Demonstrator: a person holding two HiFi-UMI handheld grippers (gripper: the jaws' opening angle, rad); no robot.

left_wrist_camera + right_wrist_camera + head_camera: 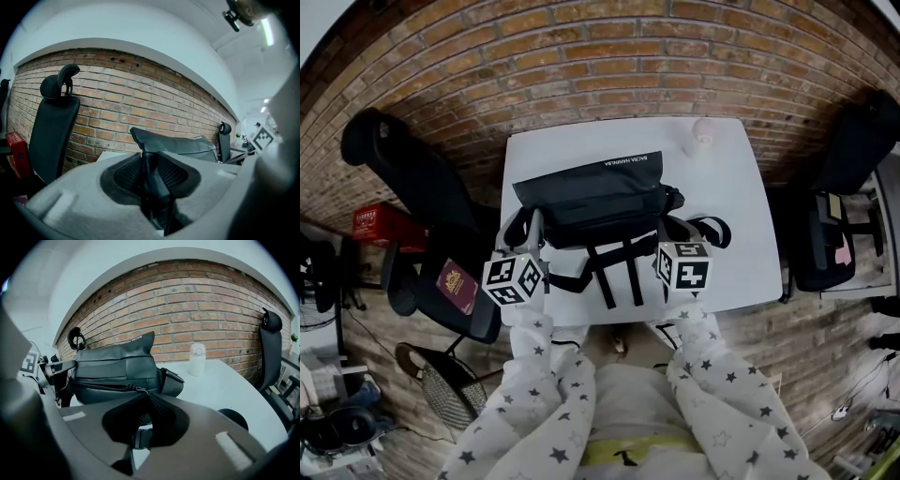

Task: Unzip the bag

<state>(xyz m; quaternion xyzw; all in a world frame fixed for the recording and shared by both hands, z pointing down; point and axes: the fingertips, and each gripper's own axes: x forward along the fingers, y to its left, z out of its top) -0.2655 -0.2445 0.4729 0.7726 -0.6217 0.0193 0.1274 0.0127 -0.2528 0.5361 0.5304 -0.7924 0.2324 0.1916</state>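
The black bag [591,199] is laid mid-way across the counter [741,253], toward its far edge. A fold at the bag's L end is pinched by the left tongs [150,159]. The right tongs [140,397] are pressed together on the zip pull [127,389] (bag's near side, R end). A white bottle [701,137] is stood nr the far R corner.

A brick wall [581,56] runs behind the white table [741,234]; a black chair [403,169] stands left of the table, a second chair [853,150] right of it; the floor [787,347] is wood plank; a strip light [268,30] glows on the white ceiling [164,28].
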